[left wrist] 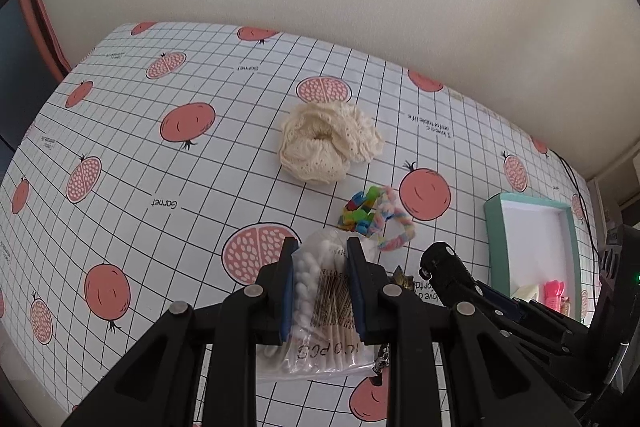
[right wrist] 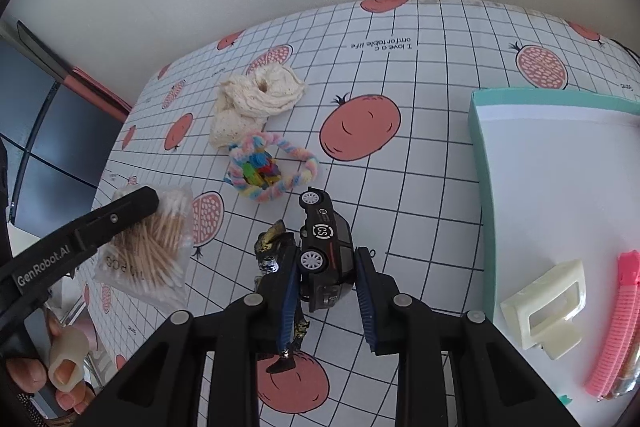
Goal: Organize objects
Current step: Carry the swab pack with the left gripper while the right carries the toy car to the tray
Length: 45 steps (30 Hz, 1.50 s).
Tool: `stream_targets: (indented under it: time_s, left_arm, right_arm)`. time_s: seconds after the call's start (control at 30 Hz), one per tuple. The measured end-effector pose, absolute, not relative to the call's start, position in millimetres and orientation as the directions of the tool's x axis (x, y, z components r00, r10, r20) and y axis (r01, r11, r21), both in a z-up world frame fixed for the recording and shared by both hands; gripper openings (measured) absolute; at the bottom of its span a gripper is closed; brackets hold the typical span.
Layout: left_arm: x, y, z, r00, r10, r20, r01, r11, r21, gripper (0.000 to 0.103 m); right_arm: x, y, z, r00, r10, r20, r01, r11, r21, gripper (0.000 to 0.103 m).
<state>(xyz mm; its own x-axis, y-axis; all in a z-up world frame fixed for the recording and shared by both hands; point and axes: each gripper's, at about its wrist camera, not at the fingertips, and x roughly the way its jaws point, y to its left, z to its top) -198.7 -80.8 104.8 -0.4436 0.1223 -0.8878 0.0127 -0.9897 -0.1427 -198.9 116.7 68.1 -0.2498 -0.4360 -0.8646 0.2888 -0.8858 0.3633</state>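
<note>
My left gripper (left wrist: 322, 251) is shut on a clear bag of cotton swabs (left wrist: 320, 307), its blue pads pressing both sides. From the right wrist view the same bag (right wrist: 152, 247) hangs under a left finger (right wrist: 132, 205) at the table's left edge. My right gripper (right wrist: 329, 259) is shut on a black toy car (right wrist: 322, 231) with white wheels, nose pointing away. A small gold and black figure (right wrist: 274, 239) lies against the outside of its left finger. The car (left wrist: 438, 259) also shows at the right of the left wrist view.
On the pomegranate-print cloth lie a cream scrunchie (left wrist: 328, 143) and a pastel fuzzy ring with coloured clips (right wrist: 264, 171). A teal box (right wrist: 480, 147) at the right holds a cream hair claw (right wrist: 548, 307) and a pink comb clip (right wrist: 620, 327). A hand (right wrist: 60, 359) shows at bottom left.
</note>
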Motion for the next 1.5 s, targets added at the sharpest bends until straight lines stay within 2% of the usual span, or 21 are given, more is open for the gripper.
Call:
stream_targets:
  time_s: [0.73, 1.17, 1.5]
  left_arm:
    - [-186.4, -32.5, 148.6, -0.530, 0.199, -0.824, -0.056, -0.978, -0.200, 0.025]
    - [-183.9, 24.2, 152.8, -0.536, 0.280, -0.797, -0.111, -0.959, -0.262, 0.025]
    - [-185.1, 71.9, 141.5, -0.522, 0.343, -0.781, -0.177, -0.939, -0.295, 0.025]
  right_arm:
    - [-200.6, 169.7, 107.5, -0.339, -0.452, -0.825, 0.255, -0.888, 0.383, 0.029]
    - [-203.2, 233.8, 114.7, -0.411, -0.408, -0.816, 0.162, -0.913, 0.374, 0.029]
    - [-208.6, 283.4, 110.9, -0.440, -0.409, -0.800, 0.078, -0.905, 0.419, 0.029]
